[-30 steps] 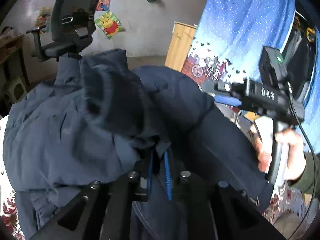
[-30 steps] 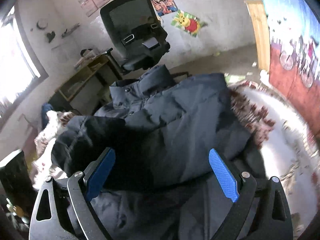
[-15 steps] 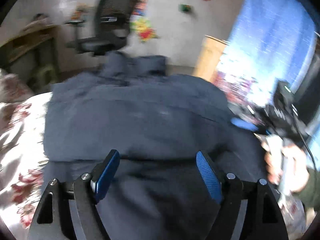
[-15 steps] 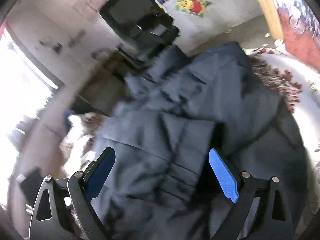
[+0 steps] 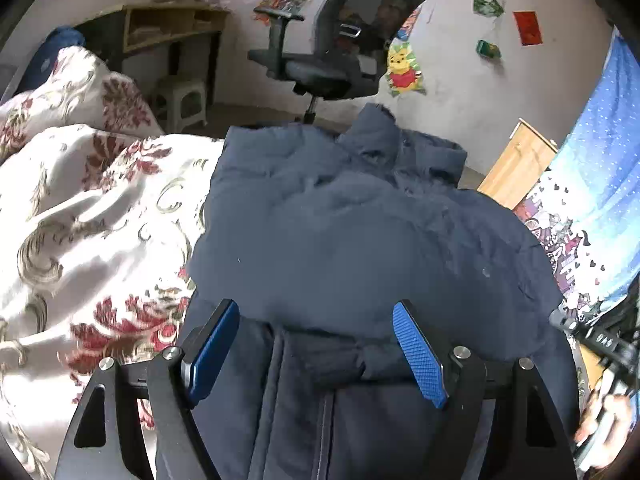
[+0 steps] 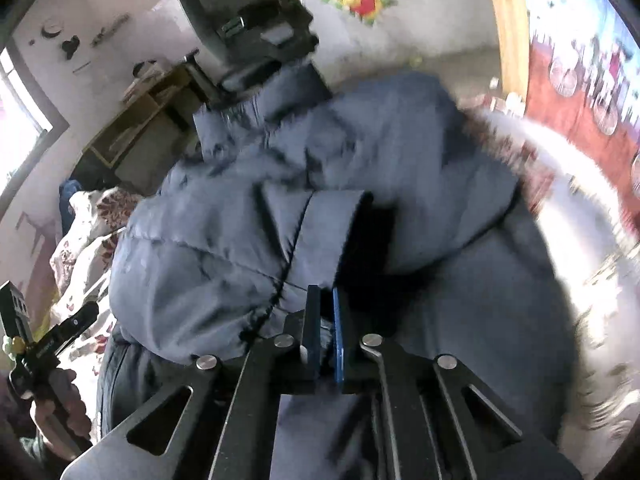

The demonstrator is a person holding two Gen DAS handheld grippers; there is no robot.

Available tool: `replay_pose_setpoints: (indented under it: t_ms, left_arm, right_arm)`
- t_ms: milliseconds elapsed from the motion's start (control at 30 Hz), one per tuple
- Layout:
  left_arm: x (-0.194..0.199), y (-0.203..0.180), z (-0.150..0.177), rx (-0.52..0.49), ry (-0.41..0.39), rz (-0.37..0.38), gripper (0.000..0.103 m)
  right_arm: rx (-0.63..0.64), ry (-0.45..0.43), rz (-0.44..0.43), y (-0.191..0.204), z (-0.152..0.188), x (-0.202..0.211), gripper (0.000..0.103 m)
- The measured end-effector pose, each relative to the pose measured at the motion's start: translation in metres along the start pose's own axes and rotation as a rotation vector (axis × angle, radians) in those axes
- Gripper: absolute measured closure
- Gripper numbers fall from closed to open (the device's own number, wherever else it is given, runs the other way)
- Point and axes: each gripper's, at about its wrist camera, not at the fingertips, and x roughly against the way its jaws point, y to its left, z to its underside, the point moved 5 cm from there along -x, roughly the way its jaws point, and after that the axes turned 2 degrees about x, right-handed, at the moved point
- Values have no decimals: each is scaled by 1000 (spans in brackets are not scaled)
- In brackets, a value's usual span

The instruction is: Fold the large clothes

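At the lower centre of the frame, the right gripper [image 6: 325, 320] is clenching the jacket [image 6: 320, 184] fabric, the left gripper [image 5: 316, 344] is hovering released, likely needing another fold.

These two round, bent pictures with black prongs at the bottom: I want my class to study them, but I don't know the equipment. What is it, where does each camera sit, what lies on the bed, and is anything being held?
There is no robot here. A person holds a hand tool with two pinching fingers in each hand, and a wide-angle camera on each tool looks forward along those fingers, which bends the picture. One view comes from the left gripper, whose blue pads stand apart above a dark blue jacket and hold nothing. The other comes from the right gripper, whose pads are shut with a bit of the jacket's fabric apparently pinched between them, near a folded-in sleeve cuff. The jacket lies on a flowered bedspread. An office chair stands behind.
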Motion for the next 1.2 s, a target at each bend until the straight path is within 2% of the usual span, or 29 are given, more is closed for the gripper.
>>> replay_pose_setpoints:
  t_ms: [133, 233, 300, 367, 500, 533, 600, 700, 767, 900, 1000, 1200]
  left_arm:
    - [-6, -7, -15, -42, -14, -22, 25]
    - [-18, -13, -19, -72, 8, -54, 25]
    - [-27, -19, -18, -97, 21, -55, 25]
    - [-34, -26, -16, -148, 28, -66, 25]
    - [-41, -36, -12, -216, 27, -112, 25]
    - [-45, -36, -10, -214, 38, -115, 25]
    - [-51, -35, -6, -203, 61, -109, 25]
    - [-59, -34, 1, -220, 84, -117, 22]
    - [-62, -33, 5, -246, 84, -145, 13]
    - [-68, -31, 11, -263, 100, -164, 9]
    - [-72, -26, 13, -235, 120, -165, 0]
    - [-69, -20, 9, -174, 149, -131, 0]
  right_arm:
    - [54, -89, 82, 4, -27, 28, 99]
    - [95, -54, 172, 4, -40, 21, 99]
    - [213, -79, 294, 12, -43, 16, 97]
    - [330, -138, 346, 25, -48, 22, 97]
    - [353, -131, 230, 46, -57, 15, 92]
    - [348, -103, 176, 49, -57, 7, 90]
    - [331, -64, 126, 50, -52, -6, 88]
    - [289, 29, 83, 42, -38, -35, 85]
    - [274, 50, 77, 36, -29, -47, 85]
    - [302, 48, 100, 35, -20, -55, 85]
    - [312, 50, 110, 37, -15, -54, 85]
    - [262, 64, 93, 39, -20, -49, 83]
